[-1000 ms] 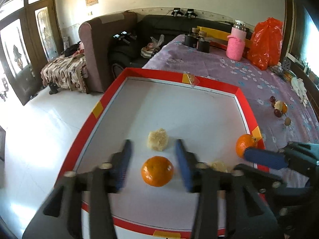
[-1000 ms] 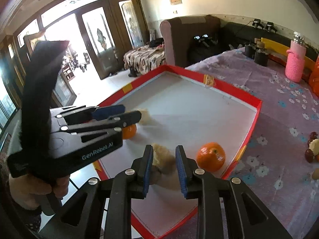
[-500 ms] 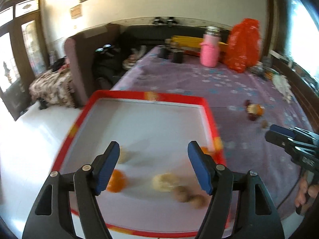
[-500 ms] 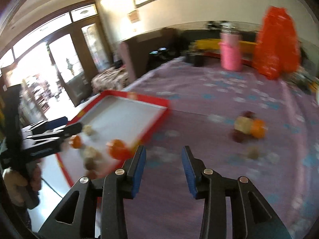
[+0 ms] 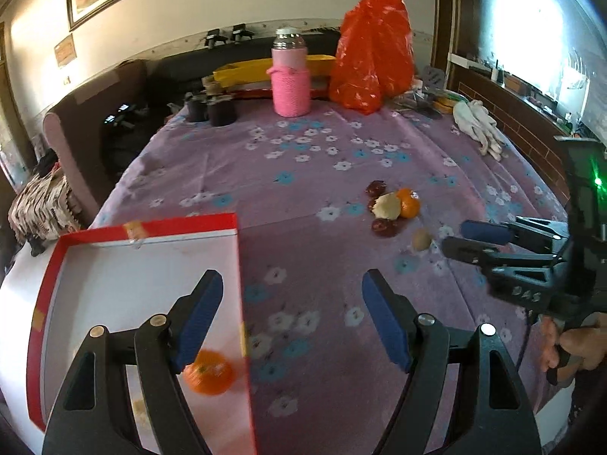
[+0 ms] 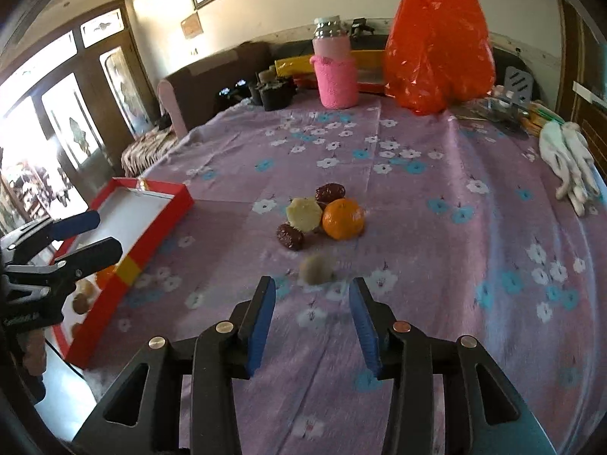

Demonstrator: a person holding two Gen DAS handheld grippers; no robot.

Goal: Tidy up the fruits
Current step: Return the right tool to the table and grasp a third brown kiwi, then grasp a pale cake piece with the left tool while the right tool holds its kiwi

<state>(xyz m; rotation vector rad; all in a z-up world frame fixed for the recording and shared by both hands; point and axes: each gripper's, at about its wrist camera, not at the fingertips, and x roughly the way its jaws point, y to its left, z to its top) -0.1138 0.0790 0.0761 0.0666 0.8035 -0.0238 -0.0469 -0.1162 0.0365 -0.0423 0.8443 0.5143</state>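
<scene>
Right gripper (image 6: 312, 326) over bench (image 6: 436, 227), fingers spreading, nothing between; small tan fruit (image 6: 316, 264) just beyond tips, orange (image 6: 343, 219) and dark dates behind it, red-rimmed tray (image 6: 151, 235) at left; left gripper (image 5: 292, 318) empty, fingers widening near tray's right rim; risk: round fruit may roll off if clipped by one fingertip; crowded pile may scatter.

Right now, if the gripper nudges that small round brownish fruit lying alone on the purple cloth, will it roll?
Probably: the small round brownish fruit looks rounded, with nothing beside it. The soft purple floral cloth may slow it. It looks light.
</scene>
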